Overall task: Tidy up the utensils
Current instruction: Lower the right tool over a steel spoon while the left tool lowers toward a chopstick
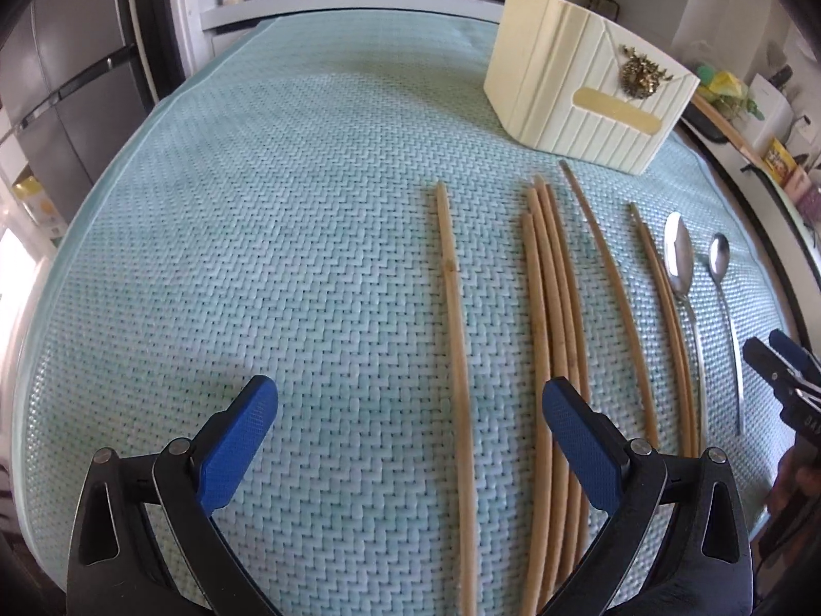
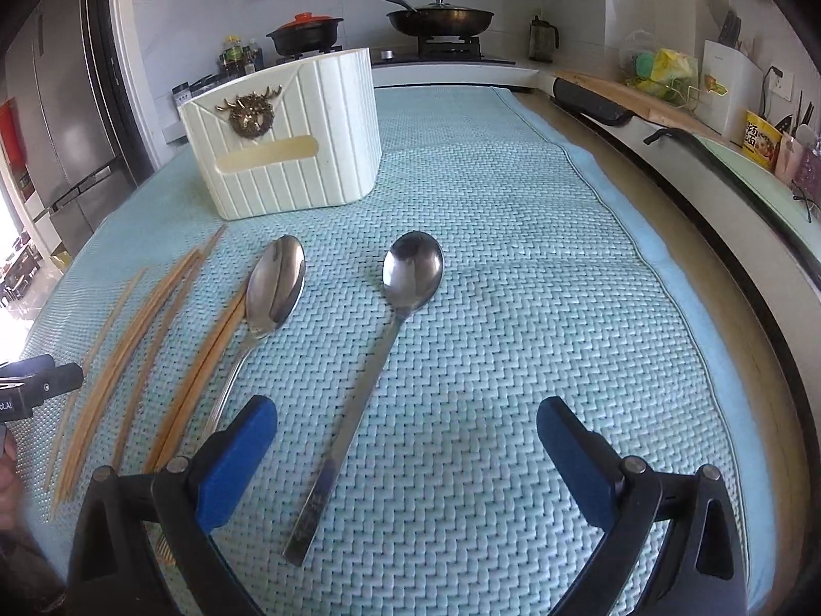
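Note:
Several wooden chopsticks (image 1: 551, 308) lie lengthwise on the mint woven mat (image 1: 256, 256); one single chopstick (image 1: 454, 318) lies apart to their left. Two steel spoons lie to the right: a larger spoon (image 2: 274, 287) and a long-handled spoon (image 2: 390, 328). A cream ribbed utensil holder (image 2: 287, 138) stands behind them; it also shows in the left wrist view (image 1: 580, 97). My left gripper (image 1: 410, 410) is open and empty above the near ends of the chopsticks. My right gripper (image 2: 405, 436) is open and empty over the long-handled spoon's handle.
The mat (image 2: 513, 308) covers a table with its right edge near a counter (image 2: 692, 143) holding bags and boxes. A stove with a pan (image 2: 441, 15) and a pot stands behind. A fridge (image 2: 66, 102) stands at the left.

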A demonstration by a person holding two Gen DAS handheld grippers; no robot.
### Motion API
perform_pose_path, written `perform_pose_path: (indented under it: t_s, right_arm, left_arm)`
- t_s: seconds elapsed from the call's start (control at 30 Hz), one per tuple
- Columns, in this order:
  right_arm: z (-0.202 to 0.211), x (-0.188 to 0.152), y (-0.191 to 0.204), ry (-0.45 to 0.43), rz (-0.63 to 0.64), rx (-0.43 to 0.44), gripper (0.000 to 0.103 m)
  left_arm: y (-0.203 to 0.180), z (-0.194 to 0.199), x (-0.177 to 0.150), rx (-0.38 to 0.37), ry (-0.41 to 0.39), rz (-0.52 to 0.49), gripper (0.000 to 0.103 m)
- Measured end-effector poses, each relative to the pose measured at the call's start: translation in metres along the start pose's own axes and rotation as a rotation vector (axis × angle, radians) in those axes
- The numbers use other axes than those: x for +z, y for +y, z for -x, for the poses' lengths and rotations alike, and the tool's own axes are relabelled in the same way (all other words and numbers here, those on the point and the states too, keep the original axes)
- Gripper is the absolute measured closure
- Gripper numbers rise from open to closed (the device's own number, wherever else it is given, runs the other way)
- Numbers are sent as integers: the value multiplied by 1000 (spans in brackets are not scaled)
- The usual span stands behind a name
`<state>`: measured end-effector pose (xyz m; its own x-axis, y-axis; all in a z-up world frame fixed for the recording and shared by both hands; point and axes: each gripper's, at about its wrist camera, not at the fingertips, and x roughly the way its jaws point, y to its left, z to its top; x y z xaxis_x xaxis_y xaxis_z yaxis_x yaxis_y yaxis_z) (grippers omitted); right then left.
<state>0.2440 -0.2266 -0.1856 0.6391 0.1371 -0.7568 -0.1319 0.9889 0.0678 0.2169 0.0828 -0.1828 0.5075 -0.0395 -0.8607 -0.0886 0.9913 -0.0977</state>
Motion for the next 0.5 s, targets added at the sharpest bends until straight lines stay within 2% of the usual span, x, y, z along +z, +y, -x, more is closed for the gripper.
perform_pose_path:
  t_s: [0.17, 0.23, 0.3, 0.5]
  right_arm:
    - [-21, 10, 1, 56, -8, -35, 0]
    - [-26, 13, 3, 72, -4, -34, 0]
    - [-32, 17, 8, 88, 24, -68, 0]
    - [-36, 22, 13, 86, 24, -77, 0]
  left_arm:
    - [-5, -13, 14, 81, -4, -55, 0]
    - [-4, -15, 18, 77, -8, -62, 0]
    - [-3, -18, 23, 77, -8, -67, 0]
    - [0, -23, 29, 69, -14, -70, 0]
